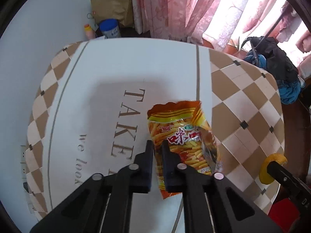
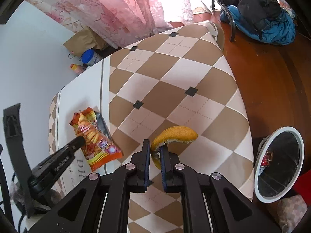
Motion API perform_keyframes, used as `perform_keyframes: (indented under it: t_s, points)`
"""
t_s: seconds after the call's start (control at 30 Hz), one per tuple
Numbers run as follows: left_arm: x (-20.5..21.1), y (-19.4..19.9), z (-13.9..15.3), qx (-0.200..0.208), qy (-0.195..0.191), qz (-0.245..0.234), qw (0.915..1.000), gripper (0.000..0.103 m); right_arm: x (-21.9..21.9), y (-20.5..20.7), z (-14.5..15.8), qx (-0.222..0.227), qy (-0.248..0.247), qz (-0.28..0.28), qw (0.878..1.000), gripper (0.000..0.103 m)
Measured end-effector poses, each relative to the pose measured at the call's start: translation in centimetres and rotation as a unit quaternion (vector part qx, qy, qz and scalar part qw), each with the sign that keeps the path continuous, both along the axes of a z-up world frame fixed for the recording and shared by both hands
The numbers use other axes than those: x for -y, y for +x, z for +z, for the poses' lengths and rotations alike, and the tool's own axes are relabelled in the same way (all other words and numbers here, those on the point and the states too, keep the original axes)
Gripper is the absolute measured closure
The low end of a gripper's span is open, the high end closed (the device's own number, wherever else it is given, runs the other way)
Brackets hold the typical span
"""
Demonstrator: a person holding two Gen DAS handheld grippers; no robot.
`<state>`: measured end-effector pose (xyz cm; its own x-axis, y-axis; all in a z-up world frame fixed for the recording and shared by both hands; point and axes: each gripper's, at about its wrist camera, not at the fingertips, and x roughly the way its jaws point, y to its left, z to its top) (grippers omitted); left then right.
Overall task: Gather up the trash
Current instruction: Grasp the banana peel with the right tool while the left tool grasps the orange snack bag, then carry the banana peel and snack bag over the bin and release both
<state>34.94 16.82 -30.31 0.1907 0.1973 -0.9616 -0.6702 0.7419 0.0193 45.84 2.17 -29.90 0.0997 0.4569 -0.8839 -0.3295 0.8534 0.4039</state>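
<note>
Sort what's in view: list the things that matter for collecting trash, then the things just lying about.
For the job:
- orange crinkled plastic snack bag, in left gripper
- curved orange fruit peel, in right gripper
- round white-rimmed bin

Lying about:
- blue-lidded white canister
- brown paper bag
- blue and black clothes heap

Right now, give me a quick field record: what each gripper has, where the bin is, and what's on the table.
left gripper: jaws shut on orange crinkled snack bag
right gripper: jaws shut on curved orange fruit peel
bin: white-rimmed round trash can, on the floor off the table's right edge, a red wrapper inside
table: checkered brown-and-white tablecloth
</note>
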Motion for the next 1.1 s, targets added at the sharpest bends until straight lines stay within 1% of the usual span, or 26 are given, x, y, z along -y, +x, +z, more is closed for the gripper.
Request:
perform_keyframes:
  t_s: [0.27,0.3,0.4,0.6,0.7,0.77,0.87,0.93,1.0,1.1]
  points:
    - [2.6,-3.6,4.6,0.027,0.054,-0.017,0.9981,0.101,2.8,-3.5,2.6,0.018,0.024,0.008,1.0,0.093]
    - [3.2,-4.4,5.5,0.032,0.061,-0.018,0.9974,0.101,3.2,-4.0,3.0,0.021,0.028,0.009,0.999,0.093]
    - [4.5,-5.4,7.3,0.043,0.075,-0.027,0.9959,0.101,4.8,-5.6,4.7,0.03,0.043,0.01,0.999,0.093]
    - [9.2,-7.0,12.7,0.085,0.092,-0.058,0.9904,0.101,10.1,-7.8,9.0,0.057,0.076,-0.003,0.995,0.093]
    - [12.7,-7.0,15.7,0.116,0.091,-0.081,0.9857,0.101,14.0,-8.2,11.5,0.077,0.087,-0.019,0.993,0.093]
    - [14.8,-6.6,17.0,0.133,0.086,-0.099,0.9824,0.101,17.1,-8.2,12.9,0.089,0.092,-0.034,0.991,0.093]
    - [18.4,-5.4,18.6,0.153,0.076,-0.131,0.9765,0.101,22.1,-8.2,14.2,0.102,0.093,-0.055,0.989,0.093]
    - [21.4,-4.1,19.1,0.163,0.063,-0.157,0.972,0.101,25.3,-8.0,14.5,0.106,0.09,-0.071,0.988,0.093]
    - [23.9,-2.8,19.1,0.167,0.052,-0.178,0.9685,0.101,28.8,-7.7,14.2,0.106,0.082,-0.089,0.987,0.093]
    - [28.0,0.0,17.7,0.162,0.02,-0.208,0.9644,0.101,33.6,-7.0,12.5,0.096,0.066,-0.116,0.986,0.093]
